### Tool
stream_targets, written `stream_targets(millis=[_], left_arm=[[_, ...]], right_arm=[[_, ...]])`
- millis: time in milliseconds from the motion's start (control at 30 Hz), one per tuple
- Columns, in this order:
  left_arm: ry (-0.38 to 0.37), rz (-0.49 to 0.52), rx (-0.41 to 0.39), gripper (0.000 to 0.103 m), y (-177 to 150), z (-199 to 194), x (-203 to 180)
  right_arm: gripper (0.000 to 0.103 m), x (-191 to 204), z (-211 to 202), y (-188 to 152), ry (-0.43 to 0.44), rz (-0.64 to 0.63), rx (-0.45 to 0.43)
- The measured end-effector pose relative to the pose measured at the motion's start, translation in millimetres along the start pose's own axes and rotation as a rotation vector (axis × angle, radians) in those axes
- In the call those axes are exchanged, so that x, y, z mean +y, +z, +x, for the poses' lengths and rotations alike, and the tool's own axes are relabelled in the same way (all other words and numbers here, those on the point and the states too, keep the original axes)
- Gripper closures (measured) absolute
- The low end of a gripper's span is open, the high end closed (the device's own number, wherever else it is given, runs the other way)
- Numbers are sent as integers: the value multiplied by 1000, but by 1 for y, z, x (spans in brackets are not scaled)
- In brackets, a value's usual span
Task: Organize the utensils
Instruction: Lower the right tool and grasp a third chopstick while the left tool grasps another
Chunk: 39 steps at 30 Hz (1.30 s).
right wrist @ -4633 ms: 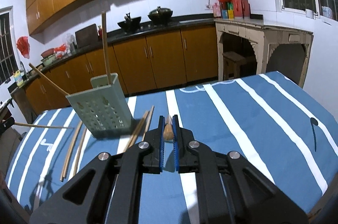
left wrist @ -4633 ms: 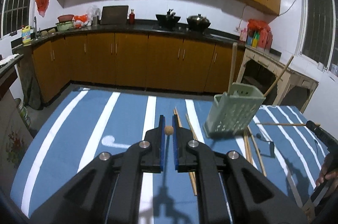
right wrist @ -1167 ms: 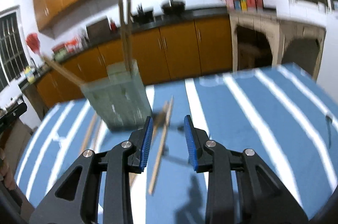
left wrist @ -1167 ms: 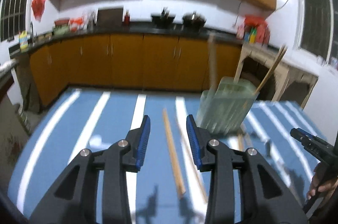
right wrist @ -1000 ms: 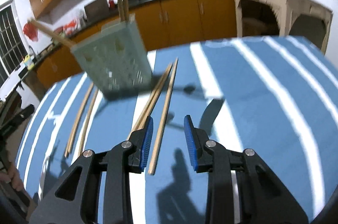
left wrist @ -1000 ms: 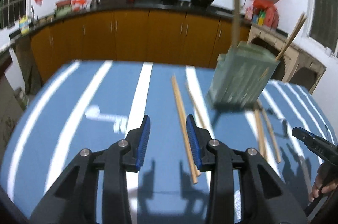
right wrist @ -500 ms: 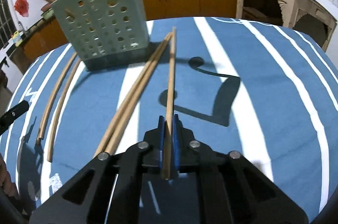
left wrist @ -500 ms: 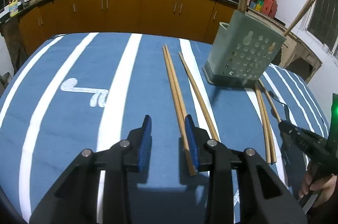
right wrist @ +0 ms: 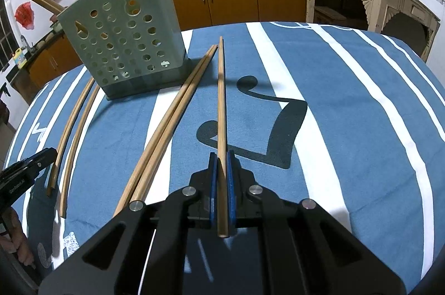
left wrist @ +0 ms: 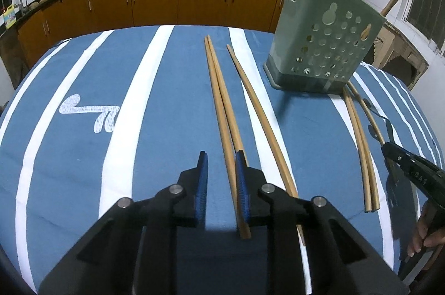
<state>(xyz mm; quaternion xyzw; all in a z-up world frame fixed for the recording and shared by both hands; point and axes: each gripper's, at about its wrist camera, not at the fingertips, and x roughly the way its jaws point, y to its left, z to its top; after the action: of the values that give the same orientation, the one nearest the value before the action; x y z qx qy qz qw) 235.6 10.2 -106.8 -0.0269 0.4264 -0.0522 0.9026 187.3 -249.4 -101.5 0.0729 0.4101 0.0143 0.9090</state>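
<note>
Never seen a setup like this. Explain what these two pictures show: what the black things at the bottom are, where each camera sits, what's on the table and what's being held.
No robot here: a person carries a two-finger tool in each hand, with a wide-angle camera on each looking along its fingers.

One picture is from the left hand-held gripper. Its blue-padded jaws are closing around one chopstick of a pair of chopsticks, not yet pressing on both sides.

The other is from the right hand-held gripper, shut on a single chopstick.

On the blue striped tablecloth stand a green perforated utensil holder, with chopsticks already in it, and more loose chopsticks beside it. Each camera also glimpses the other tool at its edge.
</note>
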Motion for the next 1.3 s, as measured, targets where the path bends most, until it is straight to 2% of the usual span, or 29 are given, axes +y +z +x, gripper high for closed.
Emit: stream_targets(millis=[33, 133, 567, 833, 1300], left_arm=[[9, -3, 0, 82, 0, 1, 1], [37, -31, 3, 95, 0, 2, 8], [57, -43, 2, 94, -1, -5, 32], [73, 13, 8, 89, 1, -1, 26], [70, 11, 9, 89, 2, -1, 27]], right_arm=[[95, 0, 0, 0, 0, 0, 0], [95, -4, 1, 1, -3, 12, -2], [95, -44, -3, 3, -60, 107, -20], [95, -44, -1, 3, -70, 94, -18], [95, -41, -2, 2, -82, 81, -17]])
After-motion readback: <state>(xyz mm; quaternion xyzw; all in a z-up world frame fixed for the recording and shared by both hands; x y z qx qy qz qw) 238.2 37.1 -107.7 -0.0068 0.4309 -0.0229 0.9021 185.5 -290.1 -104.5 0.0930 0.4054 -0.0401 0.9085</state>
